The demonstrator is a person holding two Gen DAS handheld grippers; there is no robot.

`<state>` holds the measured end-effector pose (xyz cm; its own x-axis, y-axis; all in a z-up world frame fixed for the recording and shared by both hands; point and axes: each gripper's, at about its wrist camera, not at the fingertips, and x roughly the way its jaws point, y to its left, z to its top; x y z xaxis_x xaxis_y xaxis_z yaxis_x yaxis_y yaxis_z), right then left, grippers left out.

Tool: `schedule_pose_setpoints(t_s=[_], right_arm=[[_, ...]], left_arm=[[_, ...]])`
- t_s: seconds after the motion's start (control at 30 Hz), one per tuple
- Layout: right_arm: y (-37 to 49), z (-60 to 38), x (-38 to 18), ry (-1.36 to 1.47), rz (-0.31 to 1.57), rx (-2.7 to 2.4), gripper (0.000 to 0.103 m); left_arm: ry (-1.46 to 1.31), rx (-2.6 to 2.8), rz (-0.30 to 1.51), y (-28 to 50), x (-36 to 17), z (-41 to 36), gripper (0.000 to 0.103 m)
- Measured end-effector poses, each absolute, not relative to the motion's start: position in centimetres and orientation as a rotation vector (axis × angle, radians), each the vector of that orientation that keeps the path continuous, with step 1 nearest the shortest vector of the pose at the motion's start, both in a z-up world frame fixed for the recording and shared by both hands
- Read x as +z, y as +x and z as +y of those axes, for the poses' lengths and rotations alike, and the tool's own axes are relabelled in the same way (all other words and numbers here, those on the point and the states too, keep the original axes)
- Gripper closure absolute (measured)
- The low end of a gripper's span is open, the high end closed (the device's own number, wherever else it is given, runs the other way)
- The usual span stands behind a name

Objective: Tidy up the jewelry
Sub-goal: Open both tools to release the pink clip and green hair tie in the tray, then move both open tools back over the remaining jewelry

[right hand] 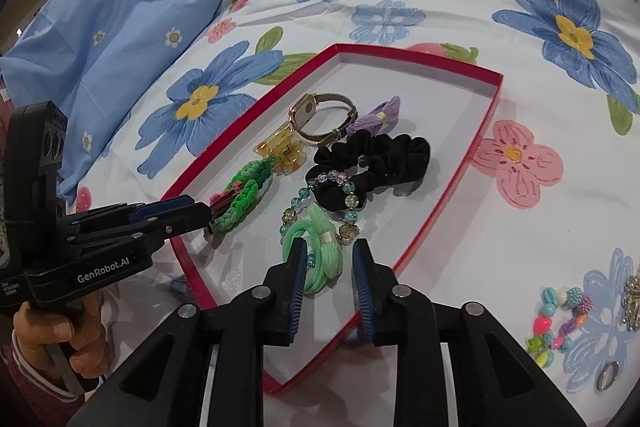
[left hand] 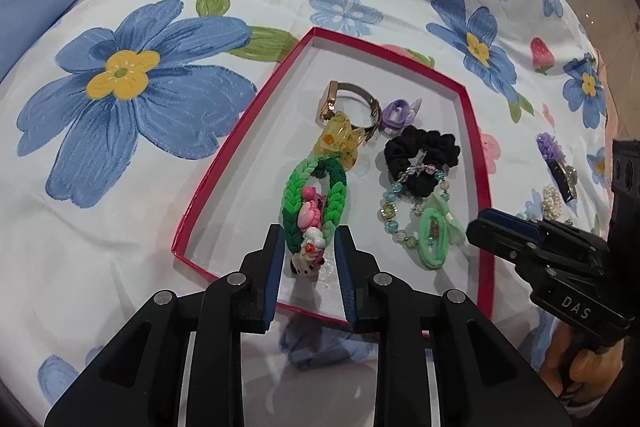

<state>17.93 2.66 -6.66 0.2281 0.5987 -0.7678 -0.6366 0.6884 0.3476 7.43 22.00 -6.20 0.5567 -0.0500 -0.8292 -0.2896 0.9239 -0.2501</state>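
Note:
A shallow red tray [left hand: 236, 147] [right hand: 452, 203] with a white floor lies on a flowered sheet. In it are a green braided band [left hand: 332, 203] [right hand: 244, 197] with cartoon charms, a yellow claw clip [left hand: 338, 141] [right hand: 280, 151], a watch [left hand: 352, 105] [right hand: 324, 119], a purple bow [left hand: 396, 113] [right hand: 376, 117], a black scrunchie [left hand: 420, 151] [right hand: 376, 159], a beaded bracelet [left hand: 400, 203] [right hand: 320, 203] and a mint hair tie [left hand: 434, 235] [right hand: 320, 259]. My left gripper [left hand: 308, 259] [right hand: 208, 219] is open, its jaws either side of the band's charm end. My right gripper [right hand: 330, 267] [left hand: 476, 227] is open, just over the mint hair tie.
Outside the tray to the right lie a colourful bead bracelet [right hand: 564, 319], a metal ring [right hand: 608, 375], a pearl piece [left hand: 554, 203] [right hand: 632, 303] and a purple flower clip [left hand: 554, 155]. A blue pillow [right hand: 112, 39] sits at the far left.

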Motion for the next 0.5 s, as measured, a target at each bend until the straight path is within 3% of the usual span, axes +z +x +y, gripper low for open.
schedule_pose_setpoints(t_s=[0.17, 0.5], right_arm=[[17.3, 0.0, -5.5, 0.024, 1.01, 0.844, 0.064], [16.0, -8.8, -4.3, 0.163, 0.97, 0.737, 0.059]], left_arm=[[-0.382, 0.131, 0.938, 6.8, -4.5, 20.9, 0.071], [-0.339, 0.038, 0.902, 6.9, -1.5, 15.9, 0.06]])
